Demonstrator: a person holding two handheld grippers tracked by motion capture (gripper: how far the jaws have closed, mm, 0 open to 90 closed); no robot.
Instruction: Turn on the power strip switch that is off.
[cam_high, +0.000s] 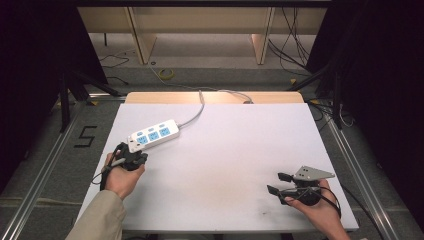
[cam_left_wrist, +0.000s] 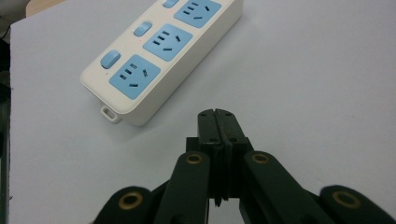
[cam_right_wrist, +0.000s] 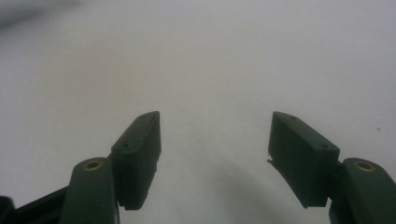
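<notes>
White table (cam_high: 225, 165), wooden shelving (cam_high: 145, 35) behind.

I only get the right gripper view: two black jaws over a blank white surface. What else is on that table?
Observer: A white power strip with three blue sockets lies at the far left of the table.
Operator: Is it plugged into anything?
Observer: A grey cable runs from its far end over the table's back edge; where it ends I cannot tell.
Operator: Where is the other hand-held gripper?
Observer: The left hand-held gripper sits just short of the strip's near end, apart from it, jaws shut on nothing.
Operator: And mine?
Observer: The right hand-held gripper rests open near the table's front right corner, far from the strip.
</notes>
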